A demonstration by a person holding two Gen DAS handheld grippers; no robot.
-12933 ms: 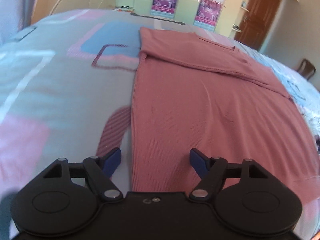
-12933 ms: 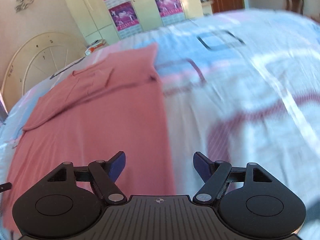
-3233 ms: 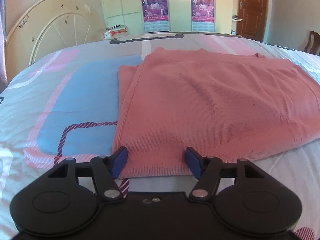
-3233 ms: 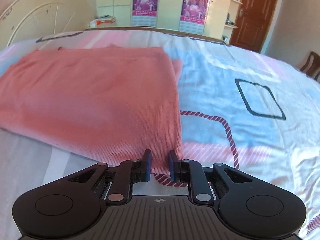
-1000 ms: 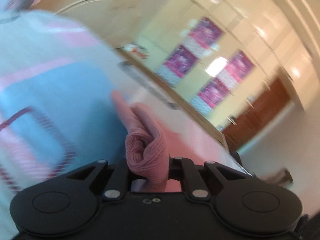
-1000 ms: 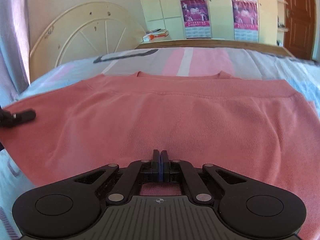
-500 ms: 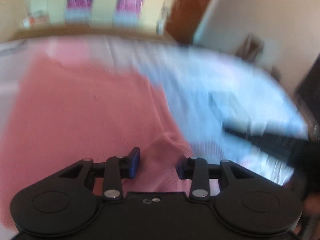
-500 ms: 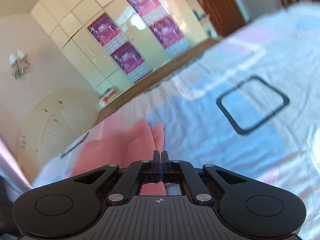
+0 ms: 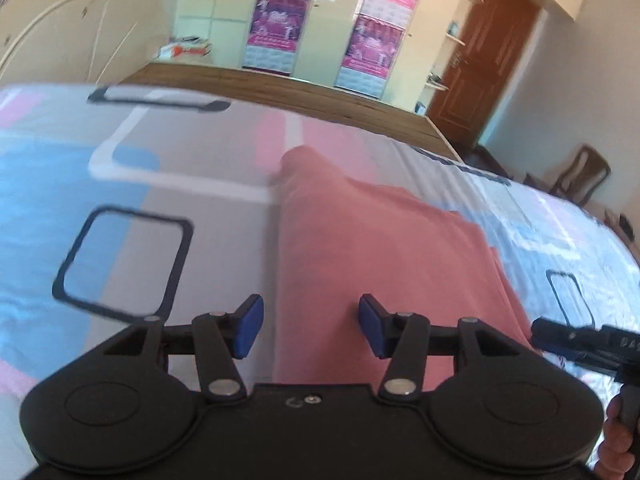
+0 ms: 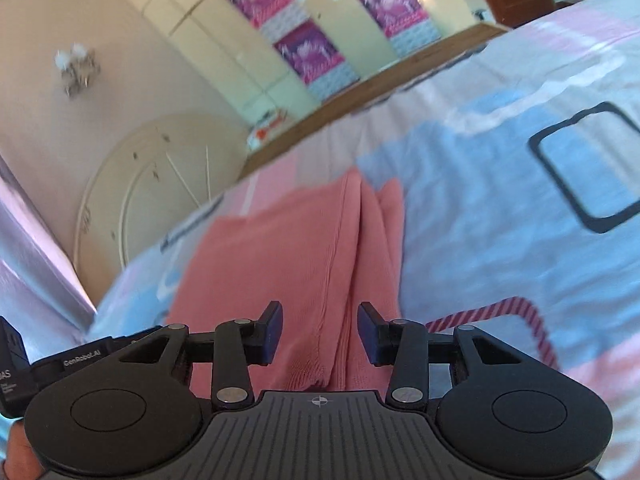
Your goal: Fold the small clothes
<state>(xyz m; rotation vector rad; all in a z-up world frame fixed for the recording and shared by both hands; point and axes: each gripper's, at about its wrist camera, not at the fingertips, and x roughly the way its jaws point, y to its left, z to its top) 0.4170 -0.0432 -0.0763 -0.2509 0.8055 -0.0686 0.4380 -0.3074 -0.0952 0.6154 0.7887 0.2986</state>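
Observation:
A salmon-pink ribbed garment lies folded in a narrow stack on the patterned bedsheet. My left gripper is open and empty, with its fingers over the garment's near left edge. In the right wrist view the same garment shows layered edges on its right side. My right gripper is open and empty just above the garment's near end. The right gripper's body also shows in the left wrist view at the garment's right edge.
A cream headboard stands at the bed's left. A wooden bed frame edge runs along the far side, with wardrobes and posters behind. A brown door and a chair are at the right.
Both grippers carried a garment edge over and let go. The right gripper, shut half a second ago, is now open. The left opened wider. The garment lies folded narrower.

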